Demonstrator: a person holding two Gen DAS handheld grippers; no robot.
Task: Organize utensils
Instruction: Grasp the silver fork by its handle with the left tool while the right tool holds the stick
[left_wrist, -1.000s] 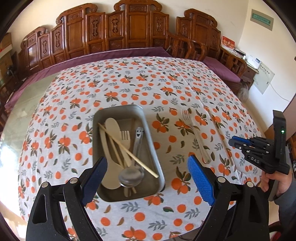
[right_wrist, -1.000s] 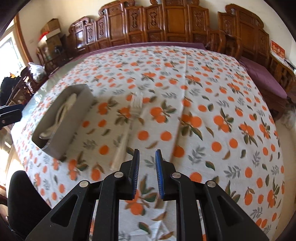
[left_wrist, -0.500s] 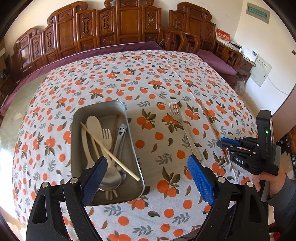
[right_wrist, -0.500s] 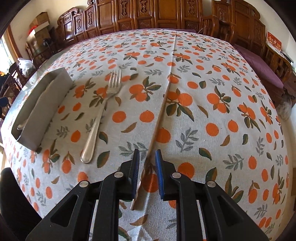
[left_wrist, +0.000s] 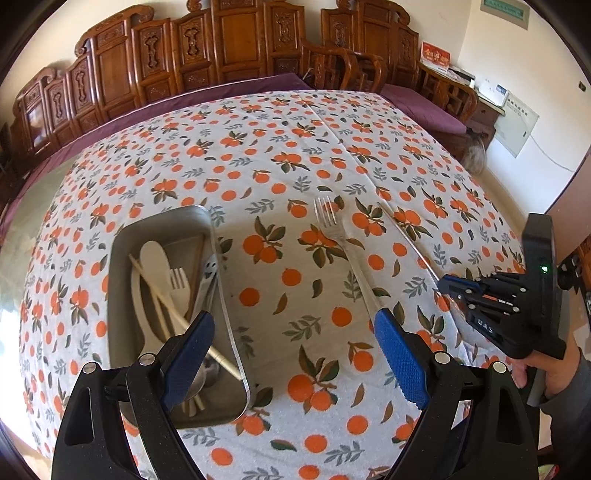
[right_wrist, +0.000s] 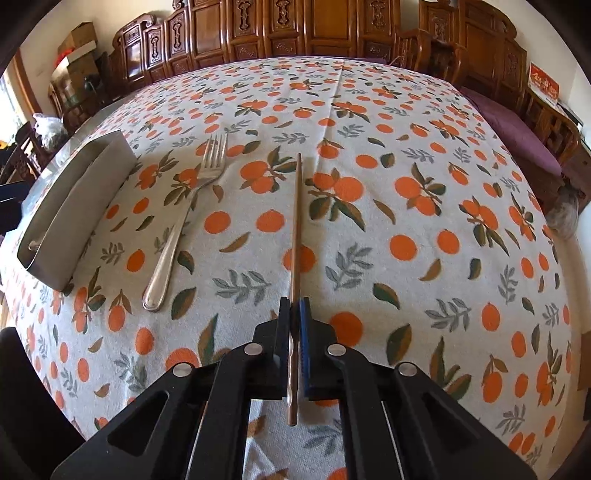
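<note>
A brown chopstick (right_wrist: 296, 221) lies lengthwise on the orange-print tablecloth. My right gripper (right_wrist: 294, 306) is shut on its near end; it also shows in the left wrist view (left_wrist: 448, 286), where the chopstick (left_wrist: 406, 240) runs away from it. A metal fork (right_wrist: 184, 221) lies left of the chopstick, also seen in the left wrist view (left_wrist: 345, 251). A metal tray (left_wrist: 122, 295) holds a pale spoon, a small fork, a metal spoon and chopsticks. My left gripper (left_wrist: 295, 343) is open and empty, above the tray's right rim.
The tray's side wall (right_wrist: 74, 206) stands at the left in the right wrist view. Carved wooden chairs (left_wrist: 221, 55) line the table's far side. A purple cloth (left_wrist: 424, 107) borders the table at the right.
My right gripper has moved forward and closed its jaws on the chopstick's near end. The left gripper has drifted left relative to the tray, staying open.
</note>
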